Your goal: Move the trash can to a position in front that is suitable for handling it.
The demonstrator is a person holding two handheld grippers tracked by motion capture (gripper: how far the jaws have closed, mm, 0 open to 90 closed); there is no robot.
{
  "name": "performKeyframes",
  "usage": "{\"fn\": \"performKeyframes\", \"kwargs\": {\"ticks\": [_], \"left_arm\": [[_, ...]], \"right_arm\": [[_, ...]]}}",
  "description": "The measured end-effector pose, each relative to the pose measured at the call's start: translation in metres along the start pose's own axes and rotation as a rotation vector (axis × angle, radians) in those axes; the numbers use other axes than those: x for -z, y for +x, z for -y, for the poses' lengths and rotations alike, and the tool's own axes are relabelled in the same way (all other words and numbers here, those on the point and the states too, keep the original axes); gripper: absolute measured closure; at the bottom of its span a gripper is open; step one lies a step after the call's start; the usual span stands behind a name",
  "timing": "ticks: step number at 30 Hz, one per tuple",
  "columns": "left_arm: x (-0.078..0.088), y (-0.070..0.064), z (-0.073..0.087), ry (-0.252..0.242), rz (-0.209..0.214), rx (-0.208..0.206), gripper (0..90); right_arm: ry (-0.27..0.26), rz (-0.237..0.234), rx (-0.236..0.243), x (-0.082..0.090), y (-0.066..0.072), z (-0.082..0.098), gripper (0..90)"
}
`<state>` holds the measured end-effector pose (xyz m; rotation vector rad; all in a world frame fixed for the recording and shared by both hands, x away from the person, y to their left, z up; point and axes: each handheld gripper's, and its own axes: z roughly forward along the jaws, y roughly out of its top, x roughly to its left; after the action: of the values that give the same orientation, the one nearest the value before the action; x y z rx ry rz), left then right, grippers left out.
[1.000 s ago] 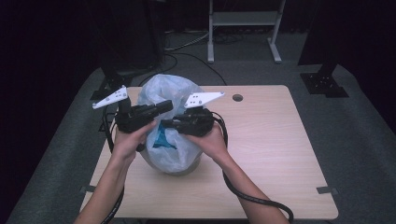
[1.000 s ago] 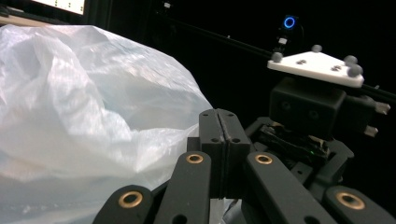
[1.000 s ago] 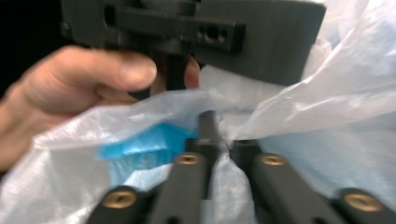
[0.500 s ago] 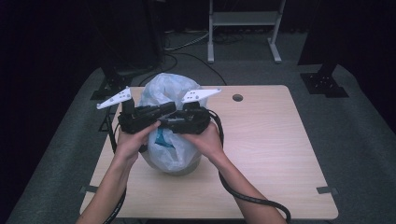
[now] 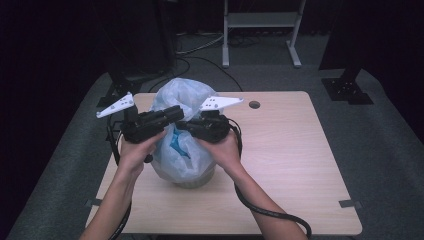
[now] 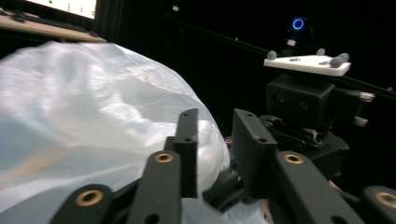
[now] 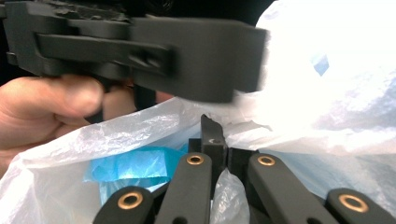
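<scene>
Here the right gripper [image 7: 219,140] has its jaws pressed together on a fold of the white plastic bag [image 5: 182,145], the film bunched between and below them in the right gripper view. The left gripper [image 6: 217,140] has its jaws spread with a clear gap, nothing between them; the bag bulges just beside its near jaw.

From the high view the bag stands on the wooden table [image 5: 300,165] toward its left half, over a pale round container [image 5: 197,181] whose base peeks out beneath, and both hands meet above it. The right gripper view alone reveals crumpled blue material [image 7: 128,168] inside the bag and the left hand [image 7: 42,109] close behind.
</scene>
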<state>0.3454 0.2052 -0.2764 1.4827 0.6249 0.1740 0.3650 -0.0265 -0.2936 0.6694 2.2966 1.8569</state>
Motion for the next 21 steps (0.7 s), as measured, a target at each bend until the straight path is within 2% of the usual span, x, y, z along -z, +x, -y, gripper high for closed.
{"fn": "performKeyframes", "kwargs": {"ticks": [7, 8, 14, 21], "left_arm": [[0.014, 0.002, -0.002, -0.006, -0.042, -0.022, 60.2], [0.017, 0.003, -0.002, -0.005, -0.046, -0.023, 57.0], [0.032, 0.008, -0.001, -0.019, -0.083, -0.031, 51.6], [0.048, 0.014, 0.004, -0.023, -0.127, -0.037, 45.7]], "right_arm": [[-0.021, -0.014, -0.051, 0.008, -0.010, 0.000, 89.5], [-0.033, -0.023, -0.076, 0.010, -0.015, 0.001, 89.5], [-0.064, -0.042, -0.132, 0.017, -0.025, 0.002, 89.5], [-0.104, -0.046, -0.149, 0.026, -0.031, -0.004, 89.5]]}}
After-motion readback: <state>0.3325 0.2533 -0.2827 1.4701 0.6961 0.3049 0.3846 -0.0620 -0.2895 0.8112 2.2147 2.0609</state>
